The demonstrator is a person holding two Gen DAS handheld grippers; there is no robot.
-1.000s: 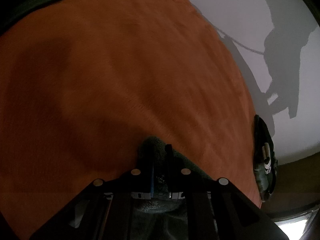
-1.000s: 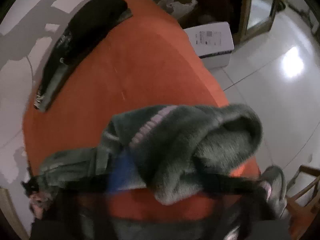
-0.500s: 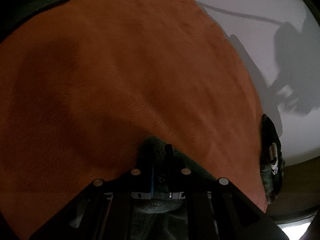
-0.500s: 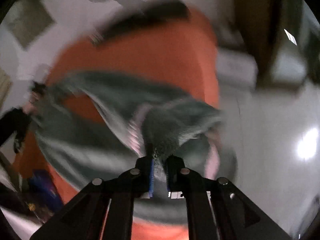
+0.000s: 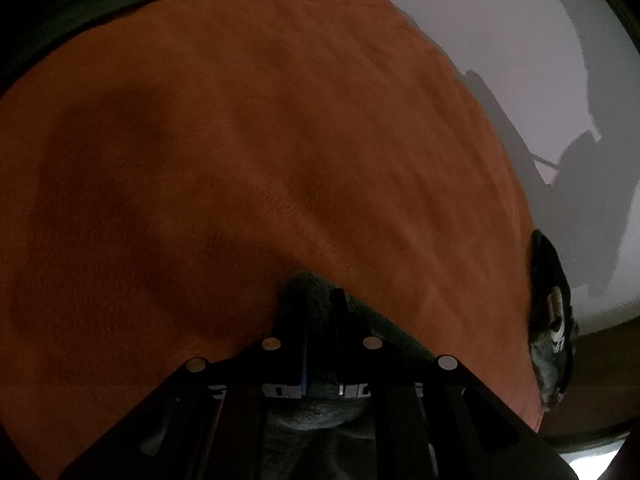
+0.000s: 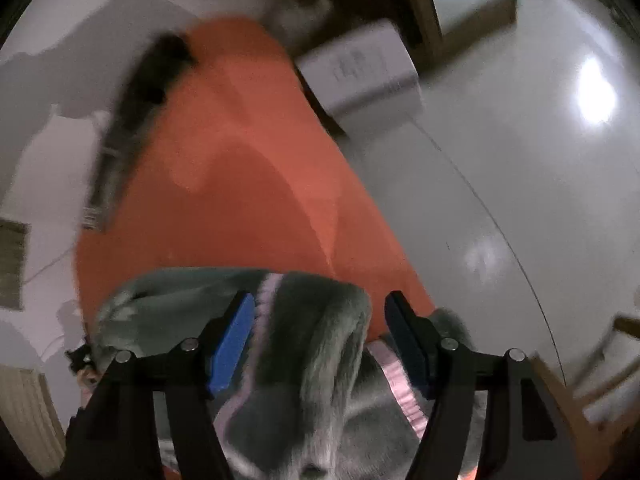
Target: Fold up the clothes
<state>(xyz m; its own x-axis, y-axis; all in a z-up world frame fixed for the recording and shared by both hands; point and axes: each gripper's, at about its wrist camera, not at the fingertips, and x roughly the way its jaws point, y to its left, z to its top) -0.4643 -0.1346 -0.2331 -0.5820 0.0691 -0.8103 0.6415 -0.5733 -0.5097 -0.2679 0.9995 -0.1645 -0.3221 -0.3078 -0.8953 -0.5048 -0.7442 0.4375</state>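
Left gripper point(image 5: 318, 300) shows at the bottom of its own wrist view, its two dark fingers drawn close together and clamped on a fold of the grey-green fleece garment point(image 5: 316, 404). The fleece bulges up between the fingers and spreads back under the gripper body toward the lower edge. Ahead of it lies the orange blanket point(image 5: 260, 140), which fills most of the view and is smooth, with soft shadows across it. A dark garment point(image 5: 100, 8) lies along the blanket's far left corner. Another dark piece of clothing with a pale print point(image 5: 550, 320) hangs at the blanket's right edge. Beyond the blanket is a pale floor point(image 5: 520, 40) carrying a blurred shadow.

Right gripper point(image 6: 318, 320) stands with its jaws wide apart in the right wrist view, blue pads point(image 6: 232, 344) facing inward. The grey-green fleece garment point(image 6: 304, 360), edged with a pink trim point(image 6: 394, 376), lies bunched between and below the fingers at the near end of the orange blanket point(image 6: 240, 180); whether a pad touches it I cannot tell. The view is motion-blurred. A long dark garment point(image 6: 140, 100) lies along the blanket's far left edge. To the right, on the glossy white floor point(image 6: 520, 200), sits a white box point(image 6: 360, 68) just beside the blanket, with wooden furniture behind it.
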